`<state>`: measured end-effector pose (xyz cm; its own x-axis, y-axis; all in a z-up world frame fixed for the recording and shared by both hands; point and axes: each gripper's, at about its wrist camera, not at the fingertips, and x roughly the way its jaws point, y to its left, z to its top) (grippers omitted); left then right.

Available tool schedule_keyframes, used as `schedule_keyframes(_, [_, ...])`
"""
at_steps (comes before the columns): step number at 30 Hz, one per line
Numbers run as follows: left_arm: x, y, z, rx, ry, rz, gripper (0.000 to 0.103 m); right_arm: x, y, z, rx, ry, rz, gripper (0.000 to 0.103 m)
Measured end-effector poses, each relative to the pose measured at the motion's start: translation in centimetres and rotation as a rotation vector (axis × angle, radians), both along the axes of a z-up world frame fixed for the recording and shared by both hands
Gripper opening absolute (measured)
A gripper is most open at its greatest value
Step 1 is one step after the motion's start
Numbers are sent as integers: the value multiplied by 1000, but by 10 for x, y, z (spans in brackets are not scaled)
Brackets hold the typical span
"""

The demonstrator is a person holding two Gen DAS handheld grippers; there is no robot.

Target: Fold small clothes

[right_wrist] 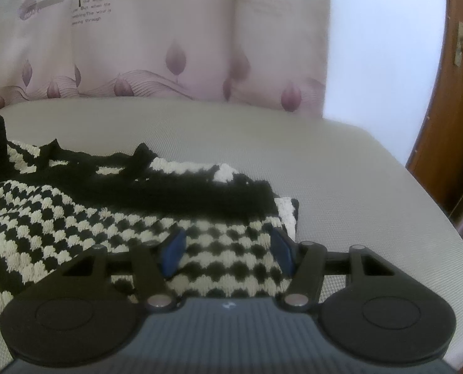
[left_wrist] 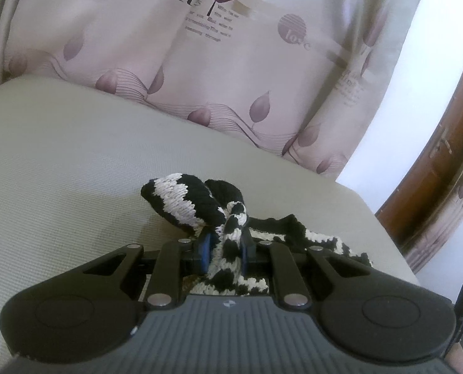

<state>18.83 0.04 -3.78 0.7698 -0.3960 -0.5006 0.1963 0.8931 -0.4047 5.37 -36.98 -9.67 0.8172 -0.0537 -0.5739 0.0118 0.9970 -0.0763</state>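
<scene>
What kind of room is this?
Probably a room in someone's home. There's a leaf-printed curtain hanging behind a cloth-covered table, a wooden door with a handle, and a black-and-white knitted garment being folded.

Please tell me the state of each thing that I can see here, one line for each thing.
Left gripper: shut on a bunched fold of the garment.
Right gripper: open, jaws apart over the knit.
Black and white knitted garment: lying partly folded on the mat, one part lifted.
Beige woven mat: flat.
Brown wooden door: shut.
</scene>
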Motion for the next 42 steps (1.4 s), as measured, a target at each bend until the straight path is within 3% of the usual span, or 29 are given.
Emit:
schedule_keyframes(20, [1,-4,-1,3,20,6,18,-1,1,-1,4,8,7,60])
schedule_keyframes(29, [-3,-11,-2,-53,56,2,18,-8,-3,2,34,-18,2,60])
schedule_keyframes(33, [-14,-29,-3,-110,64,-35,18,-24,-11,12,200,-75,45,60])
schedule_keyframes(35, [-20,-42,-8,-135,66,-78,2,-33,-13,17,325,-90,100,60])
schedule_keyframes(40, [-33,-80,-28,-108,71,-189,1,-37,-12,17,605,-46,226,60])
schedule_keyframes(42, [-40,-76,-30,-158,54,-204,1,-35,-9,15,690,-23,260,60])
